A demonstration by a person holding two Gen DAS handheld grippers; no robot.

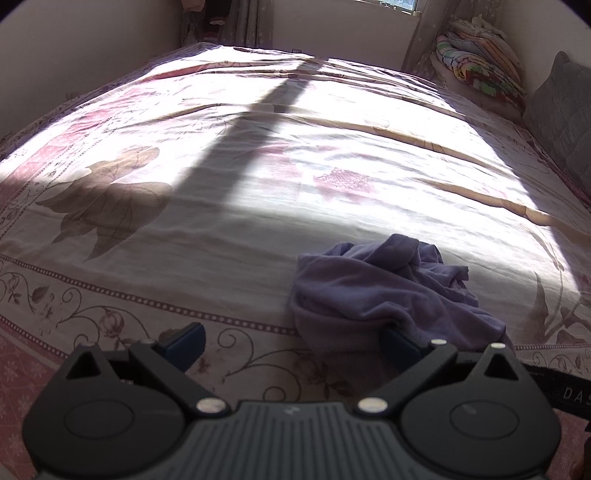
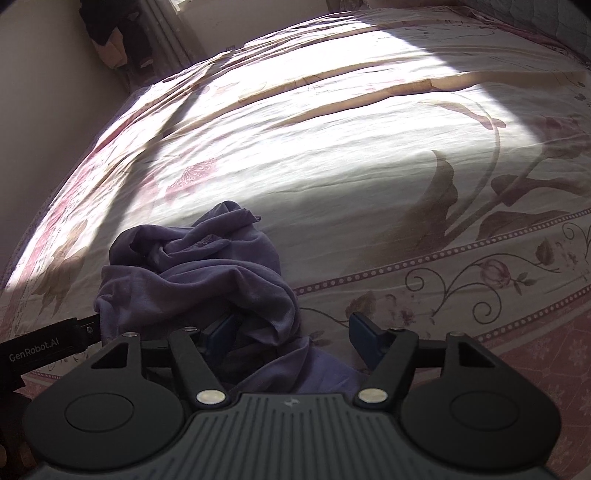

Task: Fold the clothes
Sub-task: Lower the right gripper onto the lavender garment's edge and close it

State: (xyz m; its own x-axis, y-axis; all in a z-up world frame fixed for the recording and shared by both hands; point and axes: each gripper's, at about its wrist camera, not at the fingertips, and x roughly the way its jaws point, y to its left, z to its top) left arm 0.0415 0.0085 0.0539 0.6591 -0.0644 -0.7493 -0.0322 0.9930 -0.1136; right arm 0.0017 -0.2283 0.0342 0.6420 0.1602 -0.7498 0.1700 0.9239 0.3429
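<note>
A crumpled purple garment (image 1: 384, 291) lies in a heap near the front edge of the bed; it also shows in the right wrist view (image 2: 199, 280). My left gripper (image 1: 291, 343) is open, its right finger (image 1: 400, 345) tucked under the garment's near edge, its left finger (image 1: 184, 341) over bare sheet. My right gripper (image 2: 291, 336) is open with the garment's near fold lying between its blue fingers; the left finger (image 2: 219, 330) is partly hidden by cloth. The left gripper's body (image 2: 44, 347) shows at the left edge of the right wrist view.
The bed is covered by a floral pink and cream sheet (image 1: 258, 177), sunlit in the middle. Folded colourful bedding (image 1: 480, 66) and a grey pillow (image 1: 565, 110) lie at the far right. Walls and curtains (image 1: 236, 22) stand behind.
</note>
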